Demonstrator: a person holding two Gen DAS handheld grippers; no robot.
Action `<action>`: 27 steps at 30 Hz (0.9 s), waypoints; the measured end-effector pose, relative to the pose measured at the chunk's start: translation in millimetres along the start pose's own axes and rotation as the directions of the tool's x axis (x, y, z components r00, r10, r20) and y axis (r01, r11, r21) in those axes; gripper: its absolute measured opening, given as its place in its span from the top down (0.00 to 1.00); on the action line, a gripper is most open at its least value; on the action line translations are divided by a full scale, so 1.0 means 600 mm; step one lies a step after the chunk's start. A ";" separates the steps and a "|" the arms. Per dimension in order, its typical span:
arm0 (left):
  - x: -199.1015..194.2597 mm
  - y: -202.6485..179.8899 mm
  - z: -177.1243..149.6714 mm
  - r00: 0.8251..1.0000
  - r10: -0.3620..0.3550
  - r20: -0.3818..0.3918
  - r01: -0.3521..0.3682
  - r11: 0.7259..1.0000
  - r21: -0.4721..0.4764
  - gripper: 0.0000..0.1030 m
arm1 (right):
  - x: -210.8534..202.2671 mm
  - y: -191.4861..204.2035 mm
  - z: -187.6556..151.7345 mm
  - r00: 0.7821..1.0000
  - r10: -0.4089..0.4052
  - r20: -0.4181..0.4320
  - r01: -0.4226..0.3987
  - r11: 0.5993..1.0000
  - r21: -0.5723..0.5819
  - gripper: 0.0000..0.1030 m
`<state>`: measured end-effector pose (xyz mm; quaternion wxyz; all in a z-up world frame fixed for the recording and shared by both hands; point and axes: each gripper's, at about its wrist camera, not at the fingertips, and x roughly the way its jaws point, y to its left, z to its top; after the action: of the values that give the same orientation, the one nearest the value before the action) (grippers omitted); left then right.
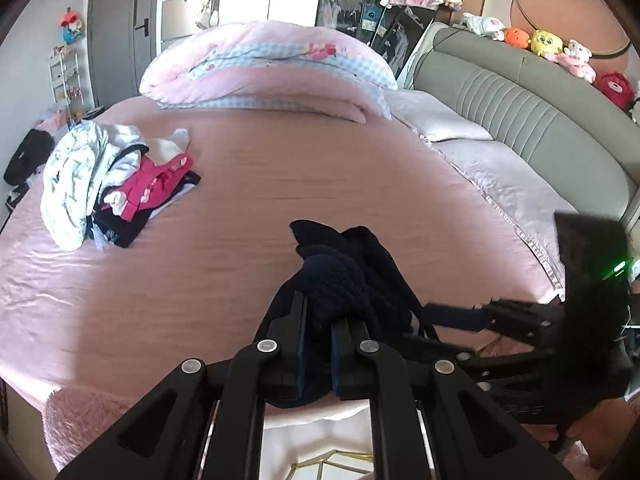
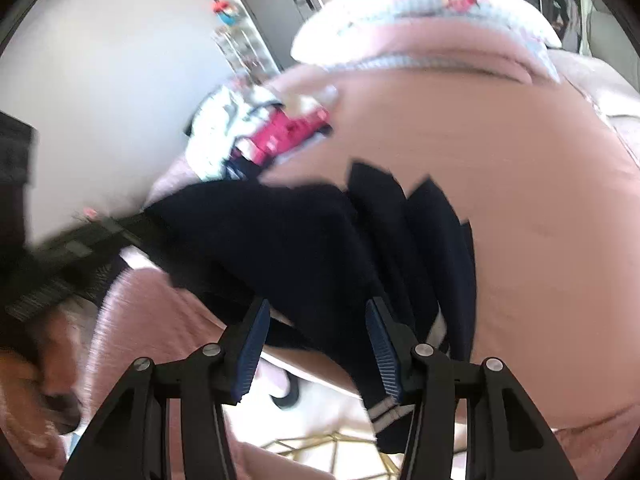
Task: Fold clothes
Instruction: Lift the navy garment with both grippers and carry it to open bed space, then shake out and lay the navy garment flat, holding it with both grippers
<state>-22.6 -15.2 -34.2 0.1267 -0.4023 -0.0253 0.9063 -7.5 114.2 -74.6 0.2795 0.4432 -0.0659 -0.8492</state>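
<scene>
Left gripper [image 1: 318, 336] pinches the navy garment [image 1: 344, 280], bunched above the bed [image 1: 240, 184] near its front edge. Right gripper [image 2: 316, 344] stands spread, cloth between its pads, unpressed. Risk: single-point hold lets the fabric slump or slide off the edge.

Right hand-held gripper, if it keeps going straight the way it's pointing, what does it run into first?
Most likely the dark navy garment. It fills the space just ahead of the right hand-held gripper, whose jaws stand apart with the cloth lying beyond the tips. Behind it lies the pink bed sheet. The blur leaves depth uncertain.
</scene>
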 end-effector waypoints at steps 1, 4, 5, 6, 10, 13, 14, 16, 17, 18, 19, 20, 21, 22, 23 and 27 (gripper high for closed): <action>0.000 -0.002 0.000 1.000 -0.007 0.000 0.007 1.000 0.001 0.92 | 0.000 0.006 0.005 1.000 0.009 0.005 -0.009 1.000 -0.010 0.52; -0.001 -0.012 0.000 1.000 -0.014 0.005 0.014 1.000 0.003 0.92 | 0.017 0.021 0.016 1.000 0.005 -0.015 -0.006 0.998 -0.070 0.52; -0.001 -0.014 0.001 1.000 -0.013 0.006 0.013 1.000 0.004 0.92 | 0.022 0.025 0.015 1.000 -0.015 -0.022 0.013 0.996 -0.093 0.52; -0.003 -0.014 0.001 1.000 -0.012 0.007 0.012 1.000 0.004 0.92 | 0.033 0.028 0.021 0.999 -0.034 -0.024 0.031 0.994 -0.103 0.52; -0.011 -0.008 -0.002 1.000 0.004 0.029 -0.004 1.000 -0.023 0.92 | 0.065 -0.024 0.024 0.974 -0.222 -0.047 0.220 0.974 -0.053 0.52; -0.015 0.008 -0.004 0.998 0.043 0.045 -0.040 0.997 -0.061 0.92 | 0.065 -0.075 0.005 0.934 -0.350 -0.078 0.349 0.937 -0.021 0.53; -0.015 0.014 -0.006 0.997 0.051 0.051 -0.047 0.996 -0.078 0.92 | 0.066 -0.090 -0.003 0.918 -0.387 -0.093 0.386 0.922 -0.023 0.53; -0.016 0.024 -0.005 0.997 0.053 0.064 -0.046 0.993 -0.106 0.92 | 0.061 -0.118 -0.020 0.887 -0.447 -0.116 0.447 0.894 -0.030 0.53; -0.017 0.026 -0.003 0.996 0.049 0.074 -0.041 0.992 -0.116 0.92 | 0.052 -0.132 -0.030 0.873 -0.472 -0.118 0.473 0.881 -0.026 0.53; -0.016 0.024 -0.003 0.996 0.045 0.078 -0.036 0.993 -0.112 0.92 | 0.045 -0.143 -0.031 0.861 -0.496 -0.112 0.498 0.867 -0.011 0.54; -0.011 0.018 -0.003 0.997 0.039 0.072 -0.032 0.995 -0.096 0.92 | 0.031 -0.149 -0.027 0.848 -0.522 -0.092 0.525 0.851 0.015 0.64; -0.004 0.009 -0.004 0.997 0.045 0.061 -0.040 0.997 -0.073 0.92 | 0.009 -0.152 -0.022 0.839 -0.541 -0.057 0.544 0.838 0.041 0.69; 0.003 0.001 -0.006 0.997 0.062 0.052 -0.060 0.997 -0.048 0.92 | -0.011 -0.149 -0.013 0.834 -0.552 -0.015 0.552 0.832 0.054 0.77; 0.011 -0.007 -0.008 0.996 0.076 0.040 -0.075 0.997 -0.023 0.92 | -0.036 -0.138 0.001 0.823 -0.566 0.043 0.564 0.824 0.056 0.81; 0.022 -0.013 -0.011 0.996 0.092 0.021 -0.092 0.996 -0.004 0.91 | -0.064 -0.122 0.019 0.813 -0.572 0.110 0.569 0.820 0.056 0.83; 0.083 -0.024 -0.029 0.992 0.060 -0.110 -0.056 0.998 0.041 0.84 | -0.168 -0.071 0.085 0.818 -0.490 0.302 0.484 0.869 0.101 0.84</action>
<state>-39.0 10.5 -79.7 0.1091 -0.4504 0.0106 0.8861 -20.2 196.4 12.9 0.0345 0.3054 -0.0031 -0.9516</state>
